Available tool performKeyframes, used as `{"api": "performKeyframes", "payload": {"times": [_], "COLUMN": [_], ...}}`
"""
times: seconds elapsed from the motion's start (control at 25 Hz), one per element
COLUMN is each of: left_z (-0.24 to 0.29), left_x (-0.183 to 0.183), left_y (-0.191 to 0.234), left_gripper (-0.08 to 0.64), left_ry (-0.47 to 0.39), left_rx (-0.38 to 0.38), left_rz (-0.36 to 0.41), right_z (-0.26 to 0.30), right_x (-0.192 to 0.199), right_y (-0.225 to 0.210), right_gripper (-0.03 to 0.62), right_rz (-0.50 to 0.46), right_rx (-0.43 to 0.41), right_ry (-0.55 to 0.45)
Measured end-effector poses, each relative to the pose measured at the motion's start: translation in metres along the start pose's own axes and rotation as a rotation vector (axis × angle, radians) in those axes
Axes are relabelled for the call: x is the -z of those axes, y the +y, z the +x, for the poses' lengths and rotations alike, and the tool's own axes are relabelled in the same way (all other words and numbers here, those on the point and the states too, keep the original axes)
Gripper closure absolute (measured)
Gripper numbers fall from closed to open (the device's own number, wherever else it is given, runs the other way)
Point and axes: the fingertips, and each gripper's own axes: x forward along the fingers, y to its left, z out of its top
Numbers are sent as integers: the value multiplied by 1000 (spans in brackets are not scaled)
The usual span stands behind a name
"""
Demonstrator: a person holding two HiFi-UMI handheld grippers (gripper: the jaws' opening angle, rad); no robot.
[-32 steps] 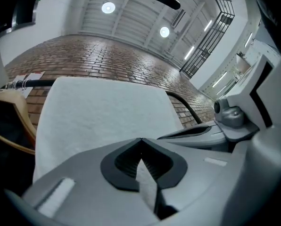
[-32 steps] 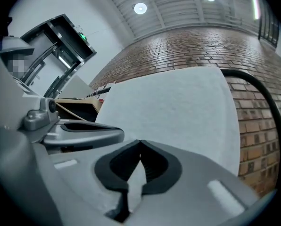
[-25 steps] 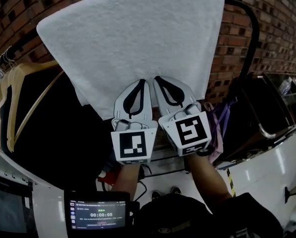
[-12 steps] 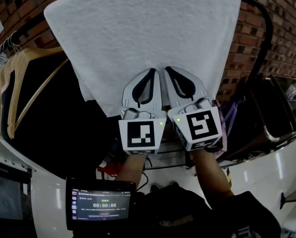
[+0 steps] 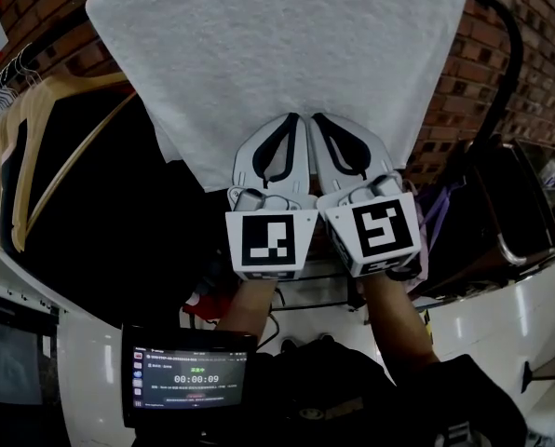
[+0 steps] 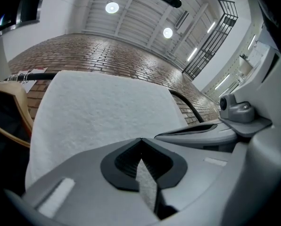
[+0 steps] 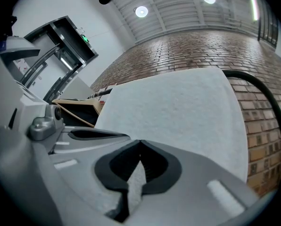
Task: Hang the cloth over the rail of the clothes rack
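A white terry cloth (image 5: 277,54) spreads wide at the top and narrows down to my two grippers. Its upper part lies across the black rail (image 5: 512,54) of the clothes rack and hides the rail's middle. My left gripper (image 5: 290,121) and right gripper (image 5: 319,121) stand side by side, almost touching, each shut on the cloth's lower edge. In the left gripper view the cloth (image 6: 107,112) runs into the closed left gripper (image 6: 140,140), with the rail (image 6: 190,105) curving down at the right. The right gripper view shows the cloth (image 7: 178,112) pinched in the right gripper (image 7: 140,142).
Wooden hangers (image 5: 31,156) with dark garments hang on the rail to the left. A brick wall (image 5: 538,82) stands behind the rack. A dark bin (image 5: 501,222) sits at the right, and a small screen (image 5: 189,380) is near my body.
Both grippers stay shut on the cloth's edge in the same pose. Only the head view has shifted a little, so cloth and grippers sit slightly further right in the picture.
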Motion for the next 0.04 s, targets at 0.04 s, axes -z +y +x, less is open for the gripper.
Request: {"api": "performKeyframes", "payload": {"times": [0.04], "left_z": [1], "left_x": [0], "left_y": [0], "left_gripper": [552], "left_ry": [1], "left_rx": [1], "left_rz": [-3], "right_z": [0], "right_x": [-1], "right_y": [-1], "right_gripper": [589], "right_rz": [1], "right_rx": [1], "right_ry": [-3]}}
